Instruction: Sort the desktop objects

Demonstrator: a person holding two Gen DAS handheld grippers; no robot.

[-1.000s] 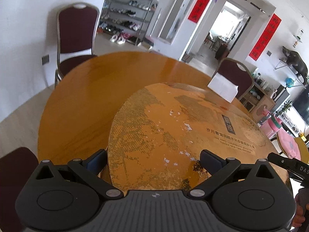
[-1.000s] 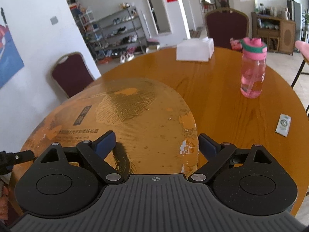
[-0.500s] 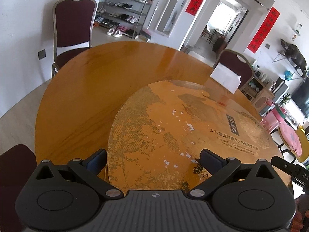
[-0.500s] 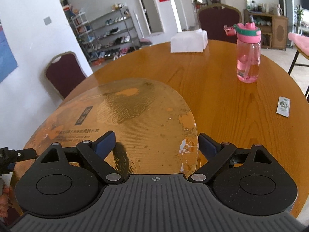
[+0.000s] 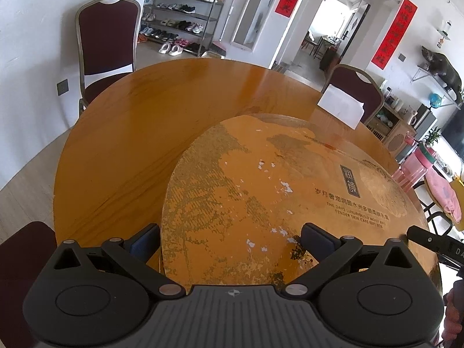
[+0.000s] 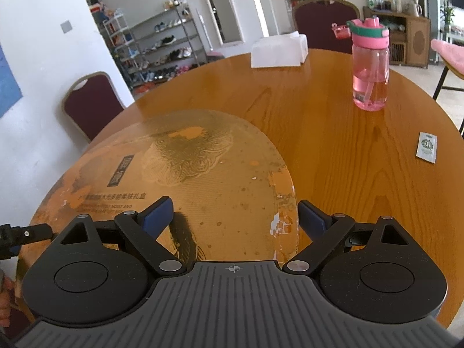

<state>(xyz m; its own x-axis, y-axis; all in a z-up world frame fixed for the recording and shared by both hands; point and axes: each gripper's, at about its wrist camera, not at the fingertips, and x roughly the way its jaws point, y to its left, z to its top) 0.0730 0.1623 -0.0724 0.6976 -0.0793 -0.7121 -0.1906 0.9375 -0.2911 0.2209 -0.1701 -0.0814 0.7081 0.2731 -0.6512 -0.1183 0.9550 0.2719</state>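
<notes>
Big round worn gold-orange disc [image 5: 290,191] with printed text, looks like a gift-box lid or board, lies flat on the round wooden tabletop [image 5: 139,133], toward the near edge. Surface is scratched, paint flaked off in white spots.

Left claw [image 5: 230,242] is spread wide, nothing between its blue pads; one finger sits past the disc's left rim, the other over the disc. Contact with the disc cannot be told. Right claw [image 6: 235,214] is also wide open and holds nothing, left finger over the disc, right finger just past its right rim above bare wood. Each wrist view catches the other claw's black tip at the frame edge, plus a bit of a hand.

Further out on the tabletop: pink water bottle [image 6: 369,66] with green-pink lid, upright, well apart from the disc; small white sachet [image 6: 427,148] lying flat near the right edge; white tissue pack [image 6: 278,50] at the far side.

Around the tabletop stand dark red chairs [image 5: 107,37]. Shoe rack [image 5: 182,20] against the far wall, red banners [image 5: 394,33] beside a doorway.
</notes>
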